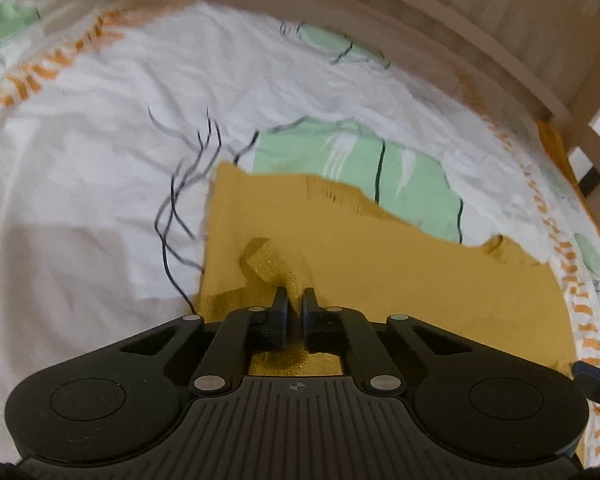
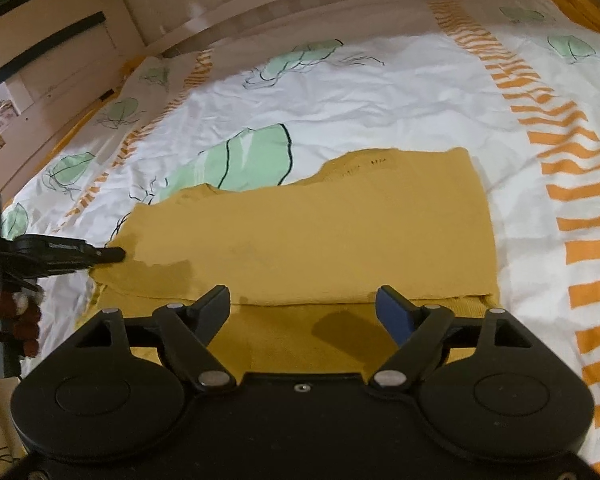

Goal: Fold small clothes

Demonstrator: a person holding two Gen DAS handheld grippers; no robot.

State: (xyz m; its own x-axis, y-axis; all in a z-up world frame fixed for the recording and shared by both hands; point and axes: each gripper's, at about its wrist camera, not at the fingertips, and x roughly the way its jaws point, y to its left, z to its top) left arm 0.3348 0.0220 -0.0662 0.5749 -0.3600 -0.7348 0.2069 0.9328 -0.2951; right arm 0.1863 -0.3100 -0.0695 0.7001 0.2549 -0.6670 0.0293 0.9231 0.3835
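A mustard-yellow garment [image 1: 380, 256] lies folded flat on a bed sheet [image 1: 100, 168]. My left gripper [image 1: 294, 300] is shut on a bunched-up pinch of its cloth near the left edge. In the right wrist view the same garment [image 2: 340, 220] spreads across the middle, with a folded layer on top and a lower layer showing at the near edge. My right gripper [image 2: 302, 292] stands open just above that near edge, and its fingers do not press on the cloth. The left gripper [image 2: 112, 255] reaches in from the left and meets the garment's left corner.
The sheet [image 2: 360, 92] is white with green leaf prints and orange striped bands. A pale wooden bed rail [image 1: 440, 28] runs along the far side [image 2: 300, 4]. A hand in a dark red sleeve [image 2: 16, 320] holds the left gripper at the left edge.
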